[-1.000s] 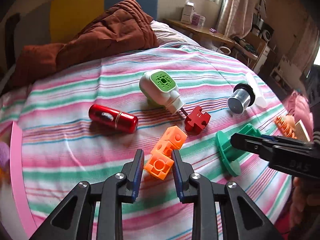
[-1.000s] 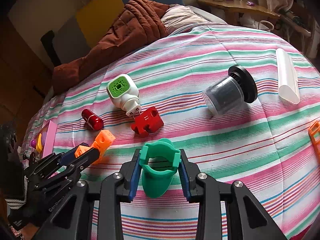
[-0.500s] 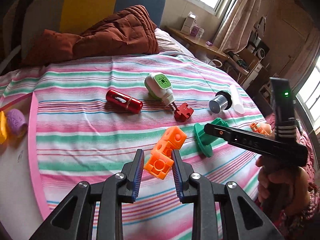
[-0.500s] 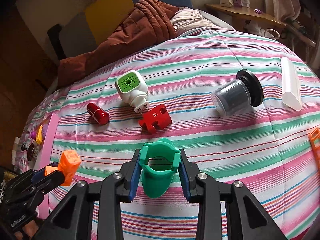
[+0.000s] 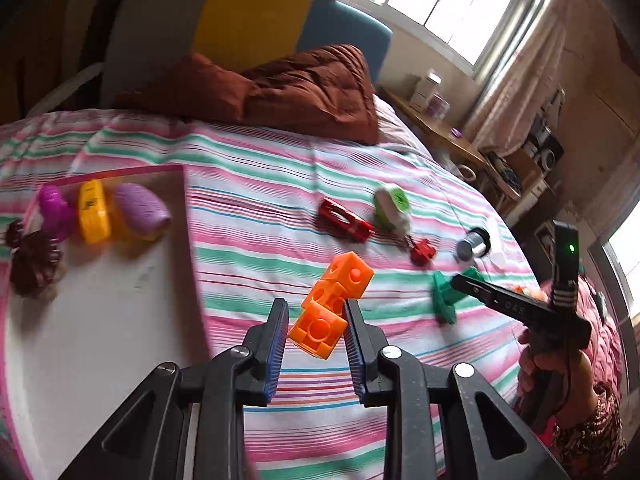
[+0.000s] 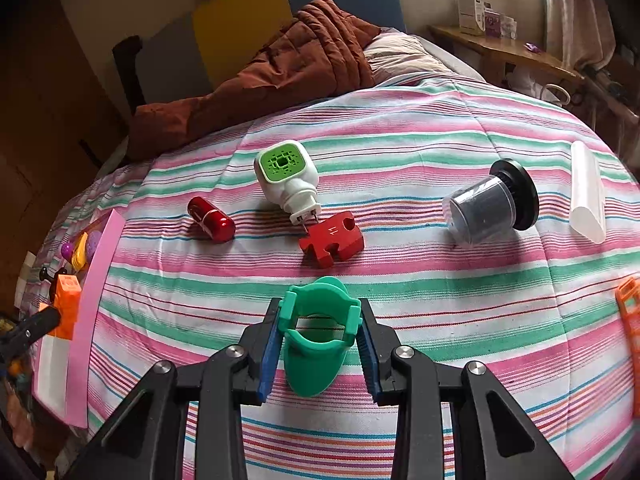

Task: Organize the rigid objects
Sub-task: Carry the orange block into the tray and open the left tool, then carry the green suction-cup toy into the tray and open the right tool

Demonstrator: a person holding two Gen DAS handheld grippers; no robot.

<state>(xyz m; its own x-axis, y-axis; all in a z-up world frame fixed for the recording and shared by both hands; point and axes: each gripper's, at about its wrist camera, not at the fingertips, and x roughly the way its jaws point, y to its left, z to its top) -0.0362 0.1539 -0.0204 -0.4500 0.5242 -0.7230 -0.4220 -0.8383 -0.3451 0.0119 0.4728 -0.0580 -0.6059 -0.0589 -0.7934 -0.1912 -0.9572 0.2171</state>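
My left gripper (image 5: 316, 312) is shut on a chain of orange cubes (image 5: 348, 276) and holds it in the air by the right rim of a pink-edged white tray (image 5: 100, 312). The right wrist view shows those cubes (image 6: 66, 300) over the tray's pink rim (image 6: 100, 272) at the far left. My right gripper (image 6: 319, 314) is shut on a green plastic clip piece (image 6: 314, 368) just above the striped bedspread. That green piece (image 5: 442, 300) also shows at the right of the left wrist view.
On the bedspread lie a red capsule (image 6: 211, 219), a white and green plug-in device (image 6: 286, 176), a red puzzle piece (image 6: 332, 238), a clear jar with a black lid (image 6: 488, 208) and a white tube (image 6: 586, 192). The tray holds purple and yellow items (image 5: 94, 210). A brown quilt (image 6: 280, 68) lies behind.
My left gripper has carried the orange cubes leftward and a little up, from beside the green piece to the tray's edge. The right gripper has stayed put with the green piece.
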